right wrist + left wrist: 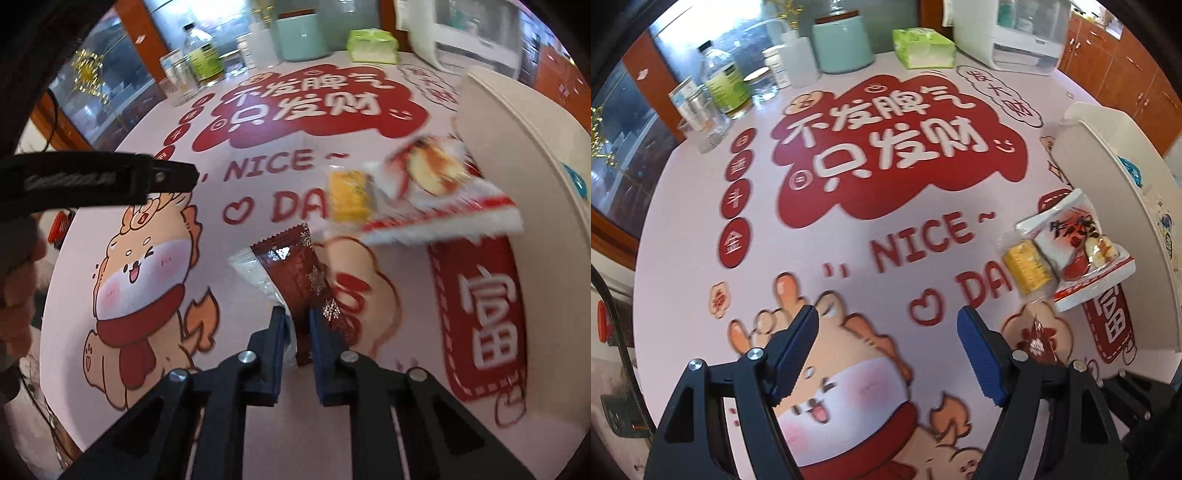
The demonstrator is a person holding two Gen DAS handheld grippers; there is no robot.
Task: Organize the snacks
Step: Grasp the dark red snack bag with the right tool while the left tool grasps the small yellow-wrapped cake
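My right gripper is shut on a dark red snack packet with snowflake print, held by its near end just above the table mat. A clear white wrapper lies against the packet's left side and also reaches in between the fingers. Beyond them a yellow snack and a red-and-white snack bag lie against a white bin. My left gripper hangs open over the cartoon print, holding nothing. To its right are the yellow snack, the snack bag and the red packet.
The round table carries a pink and red printed mat. Along its far edge stand bottles, a teal canister, a green tissue pack and a white appliance. A person's hand shows at the left.
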